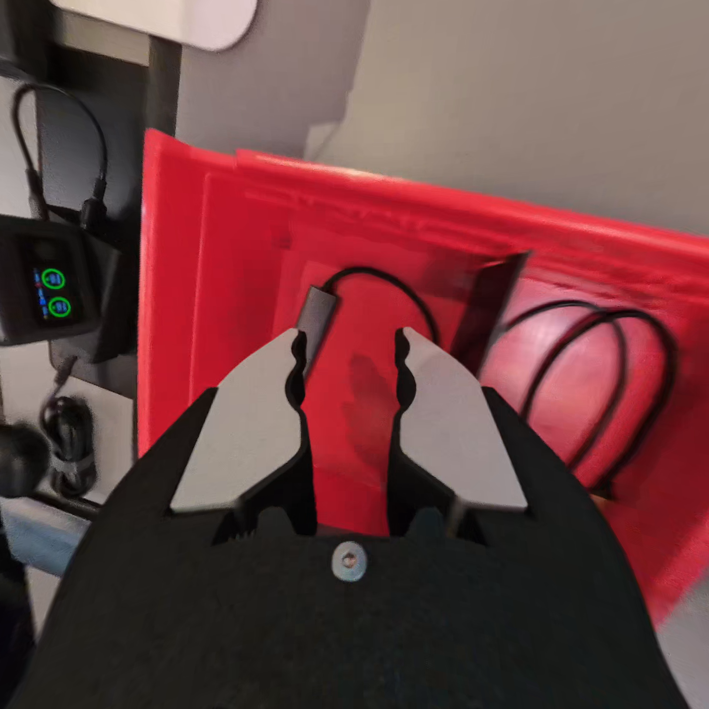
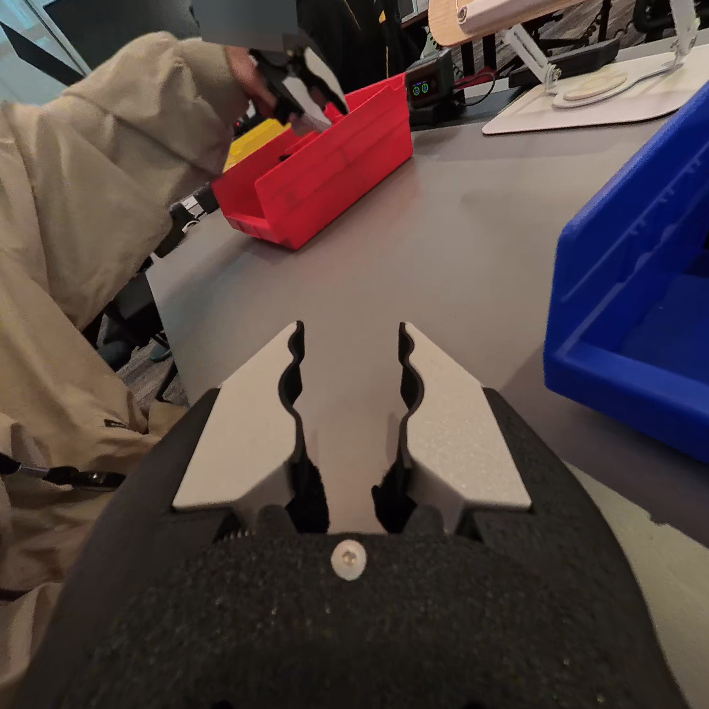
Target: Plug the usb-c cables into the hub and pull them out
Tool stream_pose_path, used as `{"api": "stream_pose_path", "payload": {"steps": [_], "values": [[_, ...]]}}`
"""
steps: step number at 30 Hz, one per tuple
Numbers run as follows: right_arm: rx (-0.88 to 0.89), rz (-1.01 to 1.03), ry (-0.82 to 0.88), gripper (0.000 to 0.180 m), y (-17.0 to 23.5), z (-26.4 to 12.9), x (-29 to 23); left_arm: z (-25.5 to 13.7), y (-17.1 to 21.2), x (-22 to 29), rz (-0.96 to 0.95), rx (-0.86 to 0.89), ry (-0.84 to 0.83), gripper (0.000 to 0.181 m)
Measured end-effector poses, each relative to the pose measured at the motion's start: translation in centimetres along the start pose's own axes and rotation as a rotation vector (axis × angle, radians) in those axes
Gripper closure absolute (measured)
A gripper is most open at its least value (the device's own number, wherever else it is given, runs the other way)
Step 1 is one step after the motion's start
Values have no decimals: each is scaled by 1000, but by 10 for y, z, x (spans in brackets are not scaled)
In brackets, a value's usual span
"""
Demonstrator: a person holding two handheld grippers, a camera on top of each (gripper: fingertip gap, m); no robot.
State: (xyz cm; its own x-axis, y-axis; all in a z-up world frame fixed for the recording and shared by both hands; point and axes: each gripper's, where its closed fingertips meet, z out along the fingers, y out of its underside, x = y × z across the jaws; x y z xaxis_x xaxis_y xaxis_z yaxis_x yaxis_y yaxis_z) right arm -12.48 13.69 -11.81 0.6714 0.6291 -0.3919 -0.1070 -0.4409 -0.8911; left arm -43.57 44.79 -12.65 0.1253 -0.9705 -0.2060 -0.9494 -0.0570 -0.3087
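The hub (image 1: 316,320) lies in the red bin (image 1: 230,268), long axis running away from us, its cord looping right. Our left tool (image 1: 349,337) hangs over it, fingers spread and empty — the hub just beside the left finger. Cables (image 1: 598,383) coil past a divider. Our right tool (image 2: 351,330), also spread, hovers over the worktop (image 2: 422,230), well apart.

- red bin (image 1: 238,268): glossy smooth plastic
- hub (image 1: 316,312) inside red bin: matt grey metal look
- right claw (image 2: 350,335): matt silver fingers, grainy black body
- blue bin (image 2: 629,307): smooth plastic
- surface (image 2: 441,215) under red bin: matt grey
- sleeve (image 2: 96,172): beige cloth
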Motion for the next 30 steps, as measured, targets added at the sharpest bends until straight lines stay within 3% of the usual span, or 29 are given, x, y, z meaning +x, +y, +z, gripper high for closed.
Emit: {"api": "stream_pose_path", "payload": {"steps": [1,9,14,17,20,23,30], "values": [[-12,-2,-4,131,2,2,0,13,3,-10,25,-28,-7,133],[-29,10,-72,132,3,6,-2,57,21,-26,159,-223,75,128],[-51,47,-127,132,8,8,-8,70,29,-22,222,-279,110,156],[-80,54,-157,133,13,10,-13,70,31,-20,212,-267,119,157],[-82,41,-164,135,13,11,-16,63,35,-30,283,-287,-28,158],[-71,43,-170,135,10,10,-18,33,18,-33,320,-192,-218,159],[3,-39,-67,132,-6,8,-14,-102,-56,0,451,48,-864,160]]}}
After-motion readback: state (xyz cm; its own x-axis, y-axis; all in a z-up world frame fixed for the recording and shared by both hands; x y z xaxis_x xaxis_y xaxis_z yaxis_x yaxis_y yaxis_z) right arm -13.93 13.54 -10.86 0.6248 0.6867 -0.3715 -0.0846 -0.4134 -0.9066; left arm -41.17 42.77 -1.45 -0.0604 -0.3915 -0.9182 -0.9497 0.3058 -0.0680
